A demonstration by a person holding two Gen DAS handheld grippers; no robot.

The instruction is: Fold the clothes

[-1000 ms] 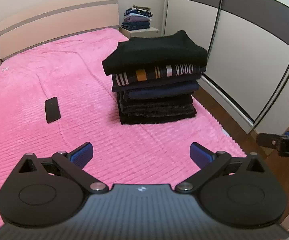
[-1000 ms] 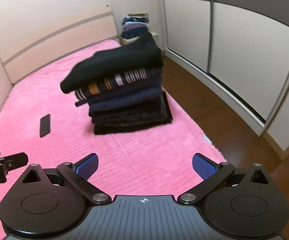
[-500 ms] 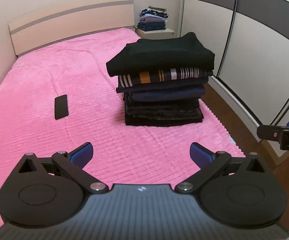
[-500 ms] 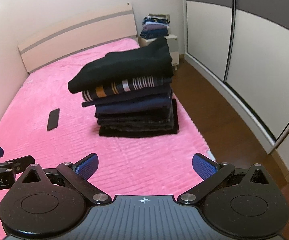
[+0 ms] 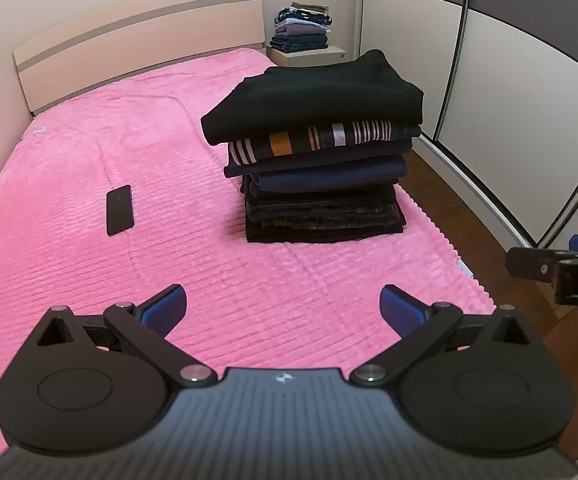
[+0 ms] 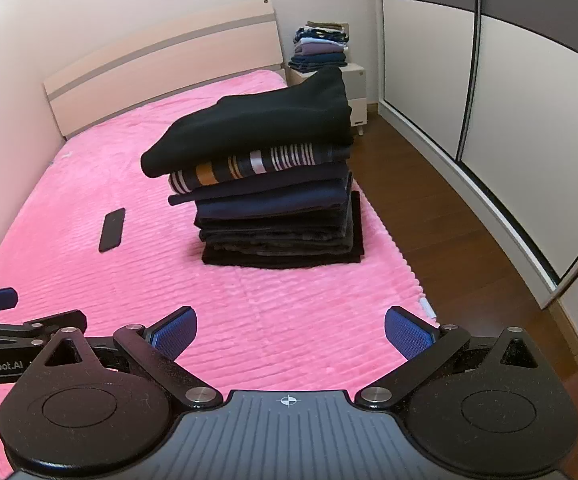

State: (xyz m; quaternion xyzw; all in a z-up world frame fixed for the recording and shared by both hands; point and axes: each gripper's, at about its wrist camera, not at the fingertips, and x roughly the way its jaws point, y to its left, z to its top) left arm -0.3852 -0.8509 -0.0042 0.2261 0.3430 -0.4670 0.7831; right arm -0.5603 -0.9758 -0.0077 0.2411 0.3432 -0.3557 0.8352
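Clothes stack [image 5: 321, 160] sits folded on pink bed [image 5: 89, 160], near right edge; black top layer, striped piece under it, dark ones below. Phone [image 5: 119, 209] lies flat on cover, left of stack, apart from it. Left gripper [image 5: 283, 308] hovers over near end of bed, jaws wide, empty. Right gripper [image 6: 291, 328] alongside, jaws wide, empty. Second pile [image 6: 321, 46] on nightstand [image 6: 353, 80] by headboard.

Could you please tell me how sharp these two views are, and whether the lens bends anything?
Left wrist view: sharp, soft even light, wardrobe doors bowed by the fisheye. Right wrist view: equally sharp, folded stack crisp, headboard curved; dark vignette at corners.
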